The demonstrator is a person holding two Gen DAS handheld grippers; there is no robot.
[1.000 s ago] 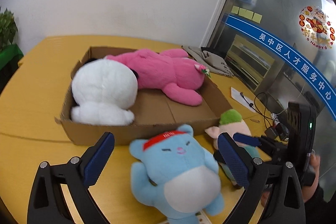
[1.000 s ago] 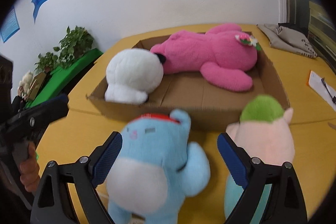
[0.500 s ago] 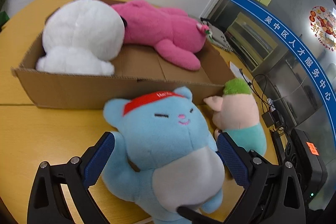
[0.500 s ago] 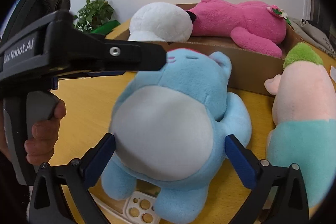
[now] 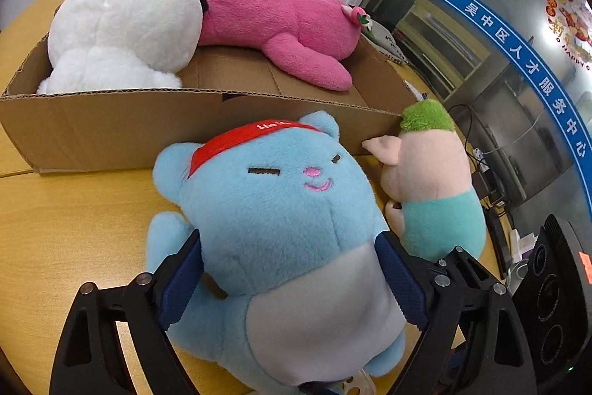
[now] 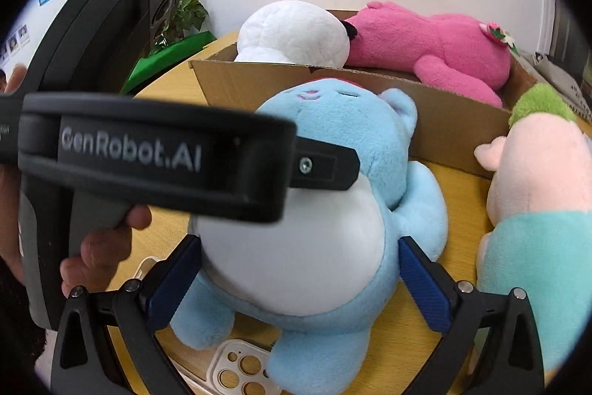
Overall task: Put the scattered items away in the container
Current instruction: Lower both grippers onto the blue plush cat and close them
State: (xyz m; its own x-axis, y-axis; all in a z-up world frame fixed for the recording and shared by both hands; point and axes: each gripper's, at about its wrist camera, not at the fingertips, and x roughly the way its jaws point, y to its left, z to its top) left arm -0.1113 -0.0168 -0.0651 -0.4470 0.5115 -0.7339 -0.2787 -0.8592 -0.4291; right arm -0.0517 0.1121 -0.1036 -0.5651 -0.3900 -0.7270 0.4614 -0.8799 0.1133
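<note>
in the left wrist view the left gripper (image 5: 290, 278) is closing its jaws around the blue plush (image 5: 281, 239) lying on the table (image 5: 74, 210) before the box (image 5: 111, 132), and the soft belly may be squeezing out. in the right wrist view the right gripper (image 6: 299, 278) is holding its jaws wide apart around the same plush, so the two grippers risk colliding or dragging the phone case (image 6: 236, 369) beneath it.

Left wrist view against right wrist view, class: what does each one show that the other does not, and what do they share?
Only the left wrist view shows the blue toy's red headband and the glass wall with its blue banner. Only the right wrist view shows a hand holding the left gripper, whose jaws are closing around the blue toy, and a plant. Both show the box, the white toy and pink toy in it, and the green-haired toy.
</note>
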